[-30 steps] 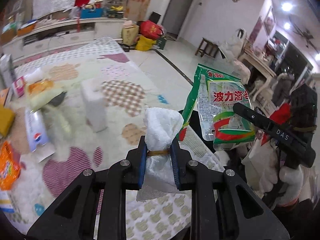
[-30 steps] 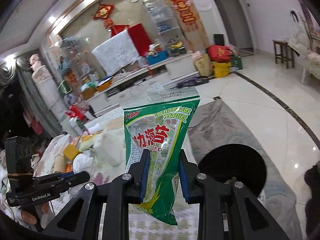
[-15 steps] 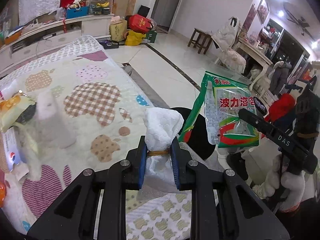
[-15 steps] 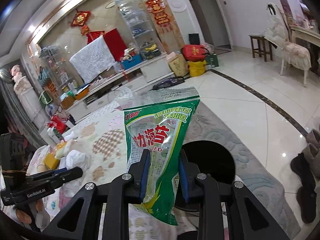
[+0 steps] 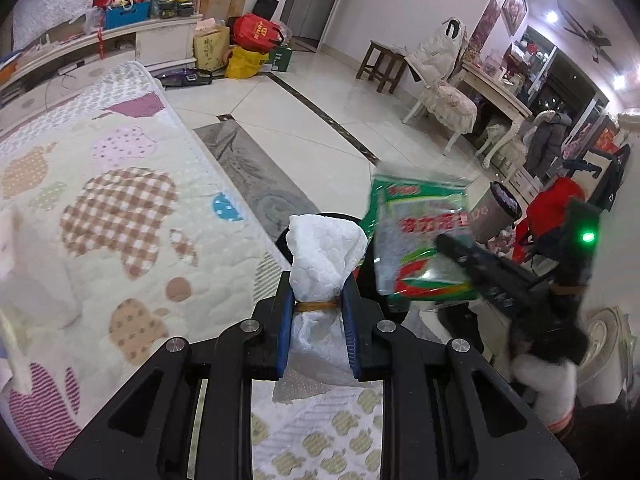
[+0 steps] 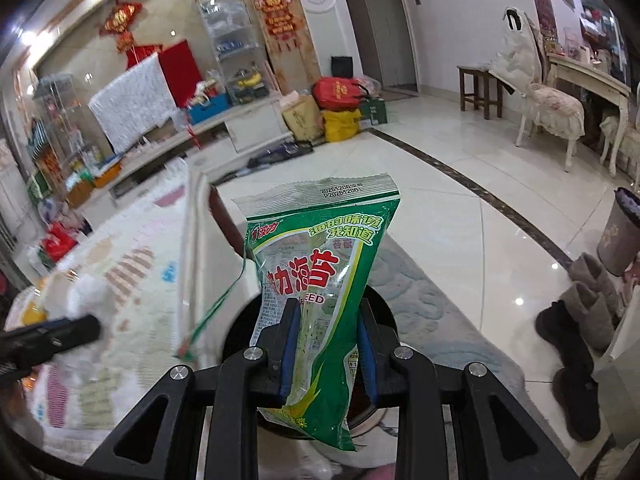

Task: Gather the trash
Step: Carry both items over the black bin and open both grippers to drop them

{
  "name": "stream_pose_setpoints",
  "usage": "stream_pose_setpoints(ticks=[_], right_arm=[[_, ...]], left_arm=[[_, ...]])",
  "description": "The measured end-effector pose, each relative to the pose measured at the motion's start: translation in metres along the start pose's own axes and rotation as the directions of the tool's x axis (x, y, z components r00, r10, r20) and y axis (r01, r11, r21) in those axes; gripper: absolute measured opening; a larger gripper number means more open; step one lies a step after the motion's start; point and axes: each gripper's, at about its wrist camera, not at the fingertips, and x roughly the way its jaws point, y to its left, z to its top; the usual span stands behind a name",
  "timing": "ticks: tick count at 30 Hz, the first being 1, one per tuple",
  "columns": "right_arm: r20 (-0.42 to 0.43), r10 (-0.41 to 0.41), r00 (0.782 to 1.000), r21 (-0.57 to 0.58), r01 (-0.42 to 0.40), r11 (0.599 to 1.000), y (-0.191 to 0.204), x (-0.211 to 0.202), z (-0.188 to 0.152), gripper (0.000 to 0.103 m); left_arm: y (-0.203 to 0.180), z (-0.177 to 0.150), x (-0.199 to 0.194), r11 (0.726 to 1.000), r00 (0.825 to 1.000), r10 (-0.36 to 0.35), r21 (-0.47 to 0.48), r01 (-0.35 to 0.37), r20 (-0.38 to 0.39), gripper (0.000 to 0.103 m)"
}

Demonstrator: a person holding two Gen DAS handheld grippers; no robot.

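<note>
Both your claws are full: your left gripper (image 5: 319,300) clamps a white tissue wad (image 5: 325,256), your right gripper (image 6: 328,340) a green seaweed packet (image 6: 320,280). Only your left view shows a grey wastebasket (image 5: 496,210) at 2 o'clock; your right view shows a black bin (image 6: 248,324) under the packet.

A home's living room: glossy tiled floor (image 6: 460,184), a patchwork quilt (image 5: 100,208) at nine o'clock, a low media cabinet (image 6: 240,128) with red festive hangings (image 6: 276,12) at twelve, a cushioned chair (image 6: 552,112) and wooden stool (image 5: 380,64) at two.
</note>
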Motion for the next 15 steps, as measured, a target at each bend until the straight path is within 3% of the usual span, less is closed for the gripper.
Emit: stream_pose_setpoints(ticks=[6,8,9,10,14,15], right_arm=[[-0.057,-0.03,0.998,-0.003,0.03,1.0,-0.009,0.038,-0.007,0.026],[-0.067,-0.029,0.997,0.004,0.03,1.0,-0.014,0.045,-0.008,0.037],[-0.071,-0.026,0.997,0.012,0.027,1.0,-0.016,0.047,-0.009,0.048],[-0.075,-0.017,0.997,0.031,0.019,0.999,-0.02,0.048,-0.01,0.049],[-0.067,-0.004,0.998,0.093,0.01,0.996,-0.033,0.041,-0.011,0.05],[-0.07,0.0,0.998,0.104,0.007,0.995,-0.035,0.04,-0.012,0.05]], left_arm=[[-0.005,0.008,0.031,0.999,0.998,-0.039,-0.022,0.038,-0.039,0.021],[-0.008,0.01,0.042,0.998,0.998,-0.047,-0.033,0.046,-0.046,0.021],[-0.009,0.011,0.047,0.998,0.998,-0.049,-0.043,0.047,-0.045,0.022],[-0.009,0.012,0.052,0.997,0.997,-0.055,-0.054,0.052,-0.046,0.023],[-0.005,0.013,0.069,0.995,0.995,-0.062,-0.087,0.055,-0.077,0.045],[-0.003,0.012,0.07,0.994,0.995,-0.067,-0.094,0.059,-0.079,0.046]])
